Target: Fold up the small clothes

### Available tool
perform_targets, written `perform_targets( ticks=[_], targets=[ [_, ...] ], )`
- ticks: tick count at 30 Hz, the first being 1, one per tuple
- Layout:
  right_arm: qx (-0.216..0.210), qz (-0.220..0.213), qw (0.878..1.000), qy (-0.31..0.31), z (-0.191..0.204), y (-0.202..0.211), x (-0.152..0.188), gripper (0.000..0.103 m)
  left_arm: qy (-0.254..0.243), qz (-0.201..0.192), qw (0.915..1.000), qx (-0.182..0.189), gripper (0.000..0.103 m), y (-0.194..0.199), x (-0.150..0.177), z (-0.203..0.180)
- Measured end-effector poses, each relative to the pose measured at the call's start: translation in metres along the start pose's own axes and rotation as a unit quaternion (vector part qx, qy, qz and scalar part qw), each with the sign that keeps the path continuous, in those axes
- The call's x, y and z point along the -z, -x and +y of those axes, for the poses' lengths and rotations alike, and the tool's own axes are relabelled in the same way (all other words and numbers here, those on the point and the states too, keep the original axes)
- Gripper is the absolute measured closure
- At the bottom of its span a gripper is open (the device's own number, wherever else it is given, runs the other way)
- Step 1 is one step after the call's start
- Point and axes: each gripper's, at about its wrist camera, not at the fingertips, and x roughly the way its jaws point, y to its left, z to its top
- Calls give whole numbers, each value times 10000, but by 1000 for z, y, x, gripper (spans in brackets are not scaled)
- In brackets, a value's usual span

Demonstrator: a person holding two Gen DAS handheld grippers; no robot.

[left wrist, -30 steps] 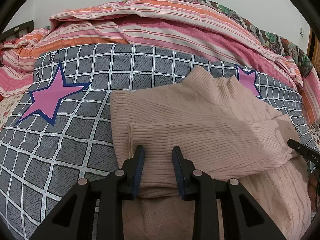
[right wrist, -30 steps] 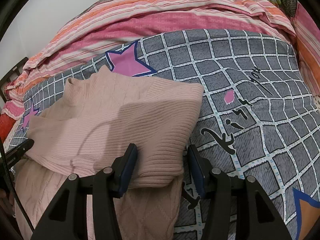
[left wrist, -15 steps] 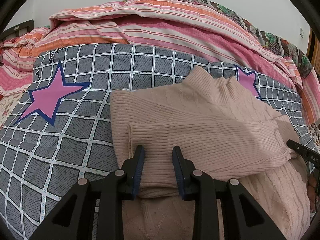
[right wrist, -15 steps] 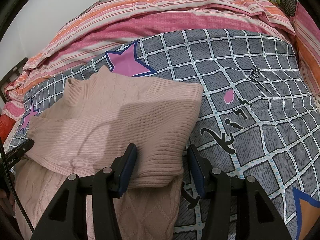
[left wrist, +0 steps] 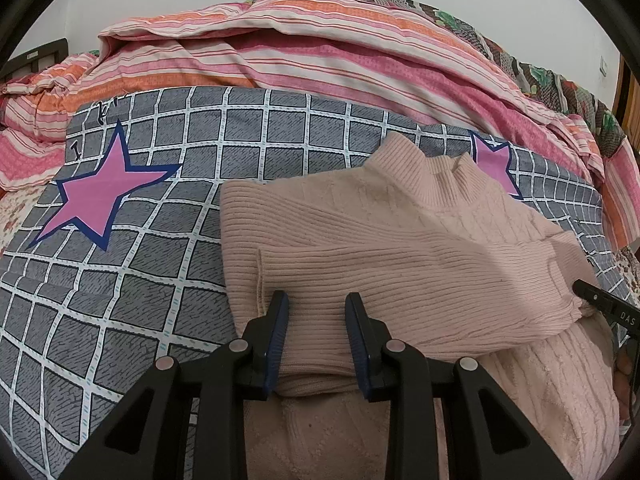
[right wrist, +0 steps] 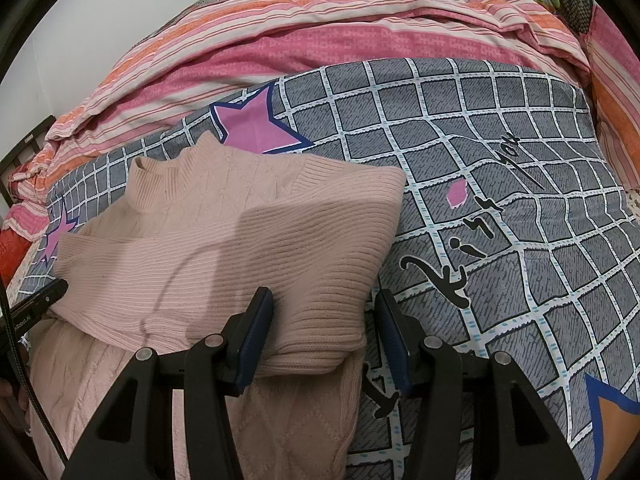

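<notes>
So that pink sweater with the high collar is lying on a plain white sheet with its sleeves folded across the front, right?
Not quite: the sheet under the sweater is grey with a white grid and pink stars, as the left wrist view shows. The rest holds.

"Kiss you" on bedsheet (right wrist: 500, 152)

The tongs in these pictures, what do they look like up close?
Both the left tongs and the right tongs are black plastic with triangle-shaped cut-outs, round silver rivets at the joints and dark blue ribbed pads inside the fingers. From the right camera, the other tool shows white lettering and a black cable hanging beside it.
</notes>
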Motion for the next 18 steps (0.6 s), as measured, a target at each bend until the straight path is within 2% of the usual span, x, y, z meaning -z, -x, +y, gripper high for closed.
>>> perform_targets(
  ticks=[5,7,12,18],
  targets=[
    [40,-9,10000,8,1,1,0,51,1,-26,10000,52,71,1,1,-2],
    [77,-37,10000,26,3,2,1,49,-23,-74,9999,130,63,4,2,-6],
    [117,-23,9999,-39,2,4,2,48,-198,-128,9997,45,49,7,2,-19],
    [233,17,9997,-110,0,13,3,47,-19,-142,9999,-10,42,15,4,-24]
  ],
)
